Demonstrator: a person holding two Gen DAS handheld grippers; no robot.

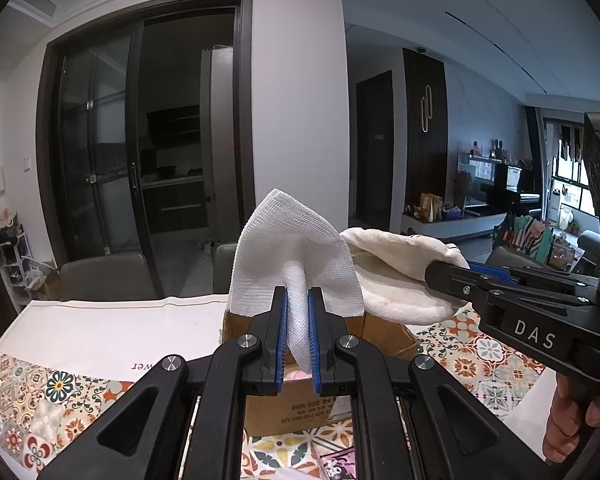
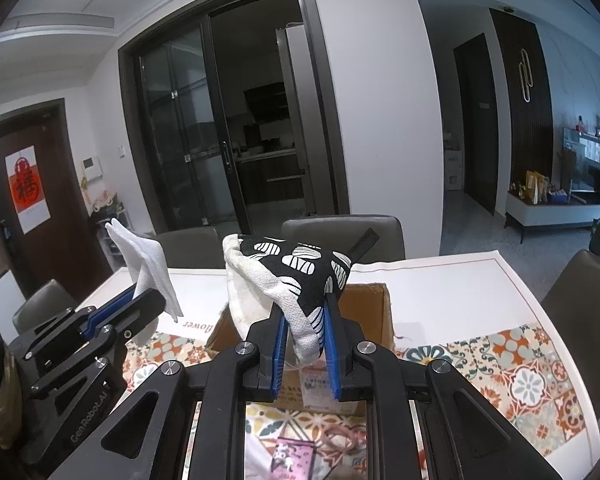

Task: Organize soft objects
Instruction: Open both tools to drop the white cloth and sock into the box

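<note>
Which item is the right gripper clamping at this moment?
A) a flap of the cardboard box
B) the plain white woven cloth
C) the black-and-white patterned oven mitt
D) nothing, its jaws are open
C: in the right wrist view the right gripper pinches the patterned oven mitt above the cardboard box, while the left gripper holds the white cloth.

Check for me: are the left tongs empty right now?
No, the left tongs are shut on a white cloth, which stands up between the blue pads above the cardboard box.
</note>
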